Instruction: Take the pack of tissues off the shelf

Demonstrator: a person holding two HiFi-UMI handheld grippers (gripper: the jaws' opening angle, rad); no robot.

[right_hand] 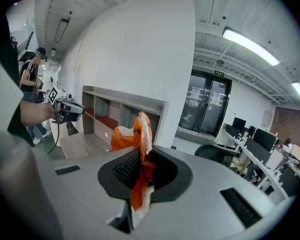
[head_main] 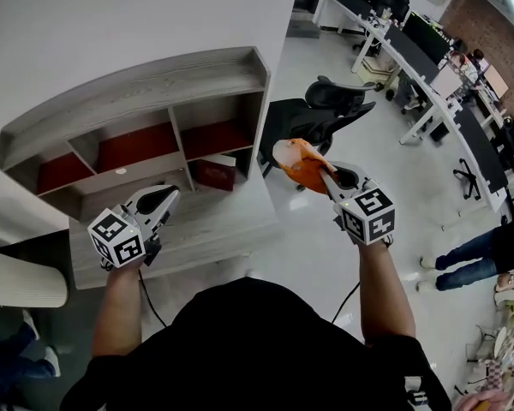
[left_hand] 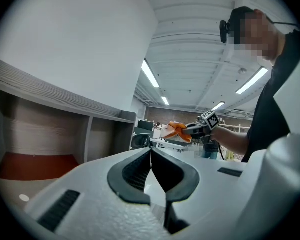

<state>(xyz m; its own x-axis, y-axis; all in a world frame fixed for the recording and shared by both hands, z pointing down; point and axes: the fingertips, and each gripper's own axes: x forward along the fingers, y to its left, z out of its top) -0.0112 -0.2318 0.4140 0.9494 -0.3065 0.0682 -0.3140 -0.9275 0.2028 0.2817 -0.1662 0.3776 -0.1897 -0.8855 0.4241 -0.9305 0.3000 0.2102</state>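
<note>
Off the right end of the shelf (head_main: 137, 92), clear of its compartments, the pack of tissues (head_main: 295, 163) hangs in the air over the pale floor, in the grip of the right gripper (head_main: 325, 176). From the right gripper view, the jaws are clamped on the orange-and-white wrapper (right_hand: 135, 134): a crumpled fold runs down between the dark pads while the bulk of the pack stands up beyond the tips. The person holds it out with the arm stretched forward, the marker cube nearest their body.

The left gripper (head_main: 173, 193) is over the grey wooden ledge in front of the shelf's lower openings. Its jaws meet edge to edge with nothing between them, as the left gripper view (left_hand: 151, 156) shows plainly.

The shelf stands against a white wall, grey wood with red-lined compartments; a dark red box (head_main: 214, 171) sits in the lower right one. A black office chair (head_main: 325, 101) stands just beyond the shelf's end, and rows of desks with monitors (head_main: 420, 41) run along the far side.
</note>
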